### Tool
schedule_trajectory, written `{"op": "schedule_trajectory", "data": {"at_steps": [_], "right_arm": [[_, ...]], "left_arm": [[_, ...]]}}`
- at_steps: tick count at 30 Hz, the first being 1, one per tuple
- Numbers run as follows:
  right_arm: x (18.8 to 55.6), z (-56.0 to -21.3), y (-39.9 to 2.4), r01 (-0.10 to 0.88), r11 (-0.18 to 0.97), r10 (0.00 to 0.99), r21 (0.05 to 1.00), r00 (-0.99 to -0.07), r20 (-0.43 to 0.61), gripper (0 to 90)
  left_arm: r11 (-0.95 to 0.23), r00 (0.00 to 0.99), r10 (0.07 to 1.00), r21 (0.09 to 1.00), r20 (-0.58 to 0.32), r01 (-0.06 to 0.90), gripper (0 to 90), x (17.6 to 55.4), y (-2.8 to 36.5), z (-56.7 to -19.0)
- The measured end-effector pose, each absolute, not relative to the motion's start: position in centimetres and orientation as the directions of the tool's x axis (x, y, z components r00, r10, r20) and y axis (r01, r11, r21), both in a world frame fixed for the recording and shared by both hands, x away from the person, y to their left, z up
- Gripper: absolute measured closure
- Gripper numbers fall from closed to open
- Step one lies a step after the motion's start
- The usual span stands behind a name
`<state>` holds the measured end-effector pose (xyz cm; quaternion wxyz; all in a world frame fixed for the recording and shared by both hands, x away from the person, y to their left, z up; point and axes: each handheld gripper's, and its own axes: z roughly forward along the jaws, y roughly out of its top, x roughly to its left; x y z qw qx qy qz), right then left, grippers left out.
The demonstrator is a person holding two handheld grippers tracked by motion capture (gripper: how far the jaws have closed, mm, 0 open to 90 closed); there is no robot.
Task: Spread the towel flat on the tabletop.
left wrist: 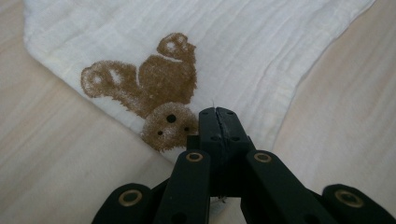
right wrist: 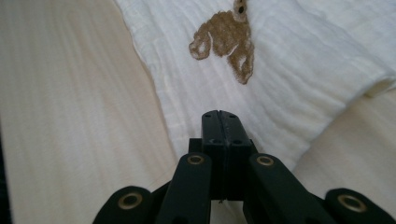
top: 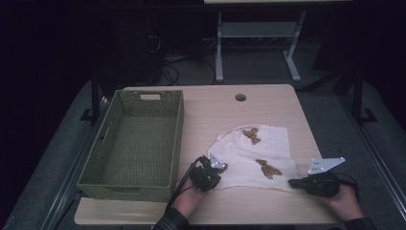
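Green woven basket (top: 131, 146) stands empty at the table's (top: 268, 103) left side. Just right of it, left gripper (top: 207, 173): jaws pressed fully together in the left gripper view, tips (left wrist: 219, 122) over the cloth's near-left edge beside a brown bear print (left wrist: 149, 88); a few threads show at the seam, but whether any fabric is really pinched I cannot tell. White cloth (top: 253, 155) lies rumpled at mid-table, right of the basket and apart from it, partly doubled over on its far side. Right gripper (top: 293, 182) at the cloth's near-right corner: jaws likewise closed, tips (right wrist: 223, 126) lying over the hem, nothing plainly caught between them. Judgement: the step looks like taking the two near corners to fold or lift the cloth. To do it well, confirm that each jaw pair has real fabric, not just the top ply; raise both hands together and evenly so the edge stays taut; keep the left hand clear of the basket wall.
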<state>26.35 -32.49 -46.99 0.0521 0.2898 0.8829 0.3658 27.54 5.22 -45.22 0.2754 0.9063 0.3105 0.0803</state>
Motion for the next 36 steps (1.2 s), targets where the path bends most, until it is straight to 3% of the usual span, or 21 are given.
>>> {"op": "schedule_trajectory", "data": {"at_steps": [5,8,17,36], "right_arm": [[25.1,-47.0,-32.3,0.463,0.573,0.525,0.676,-0.841,0.13,89.5],[25.0,-46.9,-32.2,0.459,0.577,0.526,0.676,-0.842,0.122,88.9],[27.5,-46.2,-31.9,0.461,0.54,0.575,0.704,-0.813,0.092,81.3],[29.7,-46.1,-30.5,0.458,0.539,0.581,0.707,-0.81,0.083,74.3]], "left_arm": [[-0.658,0.802,0.595,0.547,-0.044,0.518,89.4,26.2,5.5,-45.2],[-0.639,0.797,0.601,0.562,-0.06,0.525,83.1,26.2,5.6,-45.2],[-0.551,0.748,0.662,0.643,-0.052,0.532,71.7,29.5,5.7,-44.1],[-0.484,0.669,0.743,0.692,0.002,0.536,67.9,38.0,4.6,-44.1]]}}
